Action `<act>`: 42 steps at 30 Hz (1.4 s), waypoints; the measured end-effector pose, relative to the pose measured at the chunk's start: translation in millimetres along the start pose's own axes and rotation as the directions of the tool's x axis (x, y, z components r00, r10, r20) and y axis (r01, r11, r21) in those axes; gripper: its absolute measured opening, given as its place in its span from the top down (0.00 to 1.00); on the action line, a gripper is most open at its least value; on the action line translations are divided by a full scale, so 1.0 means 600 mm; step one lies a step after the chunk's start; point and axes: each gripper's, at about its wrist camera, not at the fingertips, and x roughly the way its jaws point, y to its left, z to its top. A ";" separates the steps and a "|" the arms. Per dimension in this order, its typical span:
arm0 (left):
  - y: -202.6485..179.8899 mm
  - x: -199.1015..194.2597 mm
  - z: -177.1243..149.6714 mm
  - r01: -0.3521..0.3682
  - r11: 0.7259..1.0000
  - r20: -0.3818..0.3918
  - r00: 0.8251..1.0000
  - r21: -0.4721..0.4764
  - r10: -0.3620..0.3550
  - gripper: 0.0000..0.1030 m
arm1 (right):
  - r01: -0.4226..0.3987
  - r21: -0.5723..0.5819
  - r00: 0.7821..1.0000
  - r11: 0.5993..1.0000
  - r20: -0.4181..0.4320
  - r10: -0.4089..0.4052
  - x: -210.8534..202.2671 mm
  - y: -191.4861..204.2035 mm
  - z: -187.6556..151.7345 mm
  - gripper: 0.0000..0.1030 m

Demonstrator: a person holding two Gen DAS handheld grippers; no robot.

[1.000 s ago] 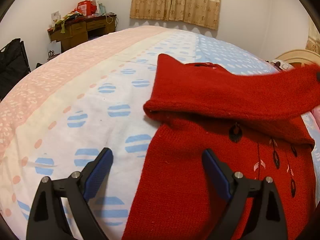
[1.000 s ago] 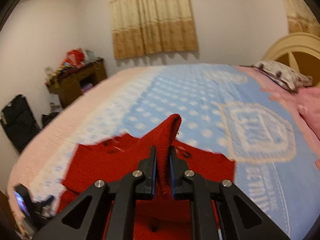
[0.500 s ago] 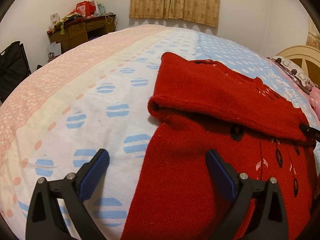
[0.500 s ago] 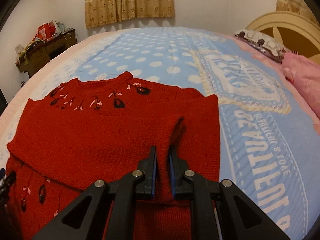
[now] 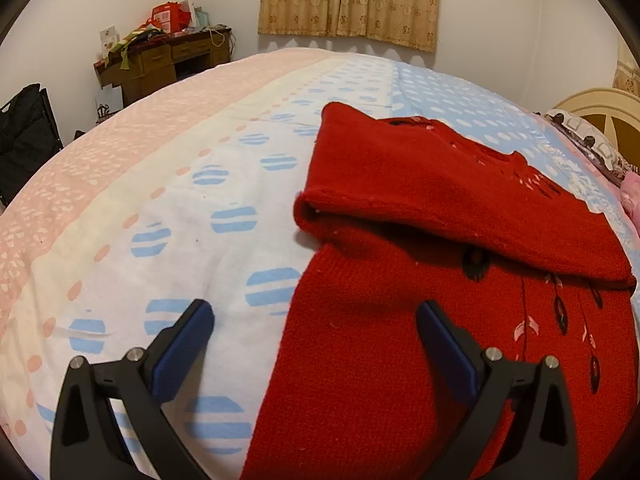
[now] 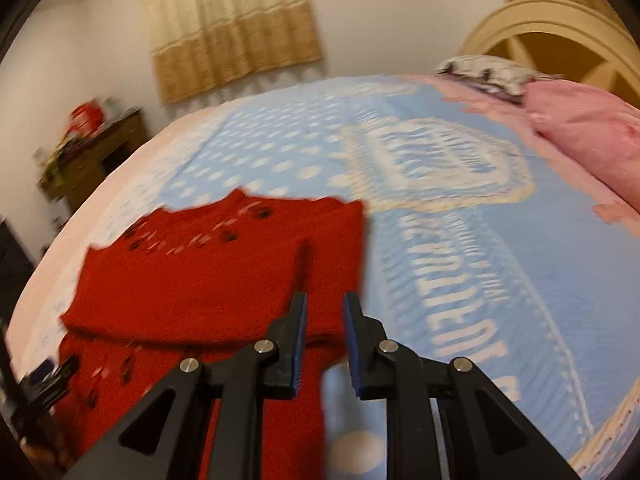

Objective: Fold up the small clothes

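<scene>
A red knitted sweater with dark leaf marks lies on the bed, one sleeve folded flat across its chest. My left gripper is wide open and empty, low over the sweater's left edge. In the right wrist view the sweater lies ahead and to the left. My right gripper is open a little and empty, just above the sweater's right edge near the folded sleeve's cuff. The left gripper's tip shows at the far left of the right wrist view.
The bed cover is white, pink and blue with dots. A pink pillow and a cream headboard are at the right. A cluttered wooden desk stands by the far wall, curtains behind.
My right gripper laid the sleeve across the sweater, opened and let go of it, then drew back and up. My left gripper stayed open and barely moved.
</scene>
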 end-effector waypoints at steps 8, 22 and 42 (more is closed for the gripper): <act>-0.003 -0.007 0.011 0.016 1.000 -0.037 0.999 0.023 -0.015 0.00 | -0.010 -0.182 0.991 0.983 -0.134 -0.015 0.092 0.072 -0.022 0.82; 0.106 -0.145 -0.016 0.141 0.957 0.028 0.988 0.254 -0.153 0.00 | -0.114 -0.068 0.980 0.991 0.156 0.123 -0.239 -0.063 -0.067 0.10; 0.093 -0.208 -0.186 0.339 0.902 -0.161 0.939 0.267 -0.305 0.10 | -0.284 -0.162 0.946 0.945 -0.210 0.248 -0.309 -0.016 -0.308 0.42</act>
